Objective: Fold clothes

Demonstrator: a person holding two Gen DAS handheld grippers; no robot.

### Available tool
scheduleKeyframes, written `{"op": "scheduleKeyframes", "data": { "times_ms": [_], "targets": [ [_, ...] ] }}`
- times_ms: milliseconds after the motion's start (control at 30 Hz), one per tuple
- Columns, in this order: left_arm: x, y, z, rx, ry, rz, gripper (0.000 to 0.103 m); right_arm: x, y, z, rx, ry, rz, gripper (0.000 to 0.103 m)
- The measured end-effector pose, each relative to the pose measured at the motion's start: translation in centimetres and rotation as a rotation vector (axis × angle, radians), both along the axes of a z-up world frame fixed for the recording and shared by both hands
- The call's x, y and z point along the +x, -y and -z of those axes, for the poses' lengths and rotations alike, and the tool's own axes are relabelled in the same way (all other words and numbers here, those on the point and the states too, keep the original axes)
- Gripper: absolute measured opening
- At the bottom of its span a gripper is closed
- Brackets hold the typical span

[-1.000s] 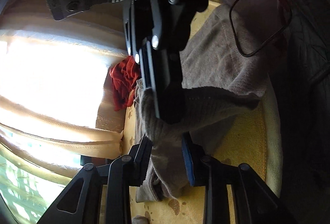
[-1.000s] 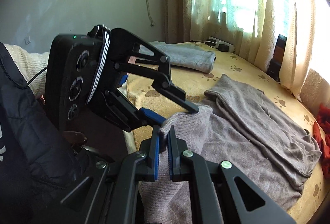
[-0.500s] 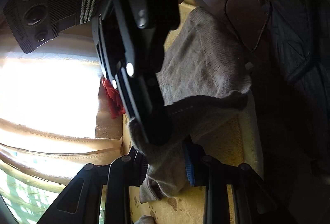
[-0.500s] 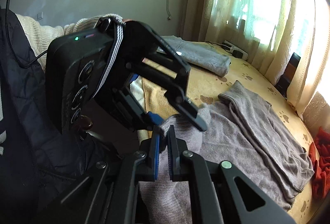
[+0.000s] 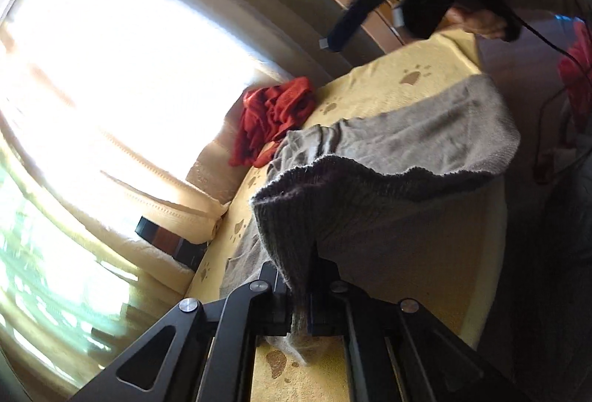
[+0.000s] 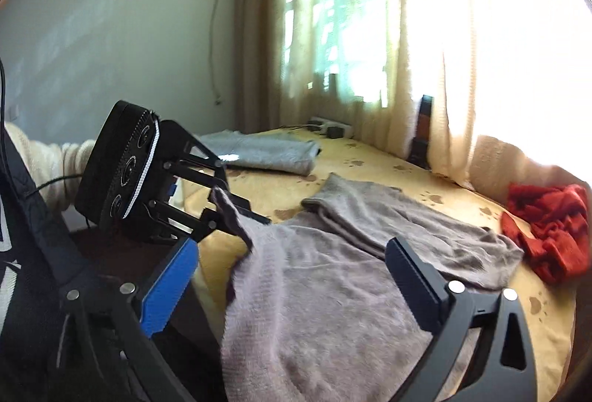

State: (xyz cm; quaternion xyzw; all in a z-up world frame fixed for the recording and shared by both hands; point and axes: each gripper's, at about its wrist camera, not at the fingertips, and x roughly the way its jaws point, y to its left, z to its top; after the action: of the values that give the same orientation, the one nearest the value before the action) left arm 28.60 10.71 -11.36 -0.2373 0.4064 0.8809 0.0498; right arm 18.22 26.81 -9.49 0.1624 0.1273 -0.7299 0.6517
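Left gripper (image 5: 299,302): jaws pressed together, pinching the ribbed edge of the grey sweater (image 6: 333,291) and lifting that corner clear of the bed (image 6: 425,180).

Right gripper (image 6: 292,276): jaws opening, spread wide, nothing between them. It sits over the sweater's near part; the pads aren't touching the cloth.

Sweater: most of it lies on the bed, the near end hangs off the bed edge, one sleeve is folded across the body toward the window side.

Handling, my read: soft loose knit, light, no stiffness. Sags between hold points and stretches if pulled from one corner only. Not slippery, fuzz grips the pads fine. Best hold is the thicker ribbed hem or cuff, two corners of one edge, then lay it over flat.

Beyond the sweater: red cloth (image 6: 551,224) bunched at the window-side edge, a folded grey garment (image 6: 266,154) at the far end, curtain (image 6: 425,50) behind.
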Motion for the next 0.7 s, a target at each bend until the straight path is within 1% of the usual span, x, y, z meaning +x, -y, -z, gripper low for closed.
{"op": "scheduleKeyframes", "data": {
  "times_ms": [33, 100, 133, 200, 233, 333, 367, 433, 467, 500, 533, 567, 600, 633, 700],
  "targets": [
    [0.3, 0.3, -0.6, 0.036, -0.010, -0.017, 0.004, -0.6, -1.3, 0.0, -0.018, 0.028, 0.042, 0.102],
    [0.9, 0.9, -1.7, 0.108, -0.031, -0.052, 0.004, -1.0, -3.9, 0.5, -0.016, 0.051, 0.115, 0.102],
    [1.0, 1.6, -2.4, 0.139, -0.042, -0.066, 0.004, -1.0, -5.0, 0.9, -0.001, 0.049, 0.151, 0.102],
    [0.6, 2.0, -2.8, 0.185, -0.051, -0.078, 0.004, -0.4, -6.4, 2.1, 0.058, 0.028, 0.202, 0.102],
    [0.7, 2.3, -3.4, 0.196, -0.058, -0.085, 0.004, -0.1, -6.9, 2.8, 0.093, 0.015, 0.223, 0.102],
    [0.7, 2.5, -3.7, 0.206, -0.066, -0.086, 0.004, 0.8, -8.0, 5.3, 0.193, -0.020, 0.287, 0.102],
    [0.7, 2.5, -3.8, 0.208, -0.069, -0.084, 0.004, 1.0, -8.1, 6.3, 0.223, -0.030, 0.309, 0.100],
    [0.9, 2.2, -4.0, 0.203, -0.076, -0.076, 0.004, 1.3, -8.4, 8.2, 0.282, -0.058, 0.357, 0.093],
    [1.2, 2.0, -4.2, 0.191, -0.084, -0.075, 0.004, 1.3, -8.5, 9.1, 0.312, -0.077, 0.384, 0.086],
    [1.2, 2.0, -4.4, 0.186, -0.091, -0.077, 0.004, 0.9, -8.8, 9.6, 0.328, -0.072, 0.410, 0.072],
    [1.3, 2.0, -4.5, 0.181, -0.098, -0.078, 0.004, 0.4, -9.1, 10.0, 0.338, -0.059, 0.436, 0.063],
    [1.4, 2.0, -4.7, 0.176, -0.105, -0.080, 0.004, -0.1, -9.5, 10.5, 0.348, -0.046, 0.462, 0.051],
    [1.5, 2.0, -4.9, 0.172, -0.111, -0.082, 0.005, -0.5, -9.8, 10.7, 0.344, -0.033, 0.479, 0.042],
    [1.6, 2.1, -5.0, 0.171, -0.116, -0.087, 0.005, -0.8, -10.1, 10.7, 0.339, -0.016, 0.482, 0.039],
    [1.7, 2.2, -5.0, 0.165, -0.122, -0.097, 0.005, -1.0, -10.7, 10.4, 0.322, 0.023, 0.454, 0.038]
  ]
}}
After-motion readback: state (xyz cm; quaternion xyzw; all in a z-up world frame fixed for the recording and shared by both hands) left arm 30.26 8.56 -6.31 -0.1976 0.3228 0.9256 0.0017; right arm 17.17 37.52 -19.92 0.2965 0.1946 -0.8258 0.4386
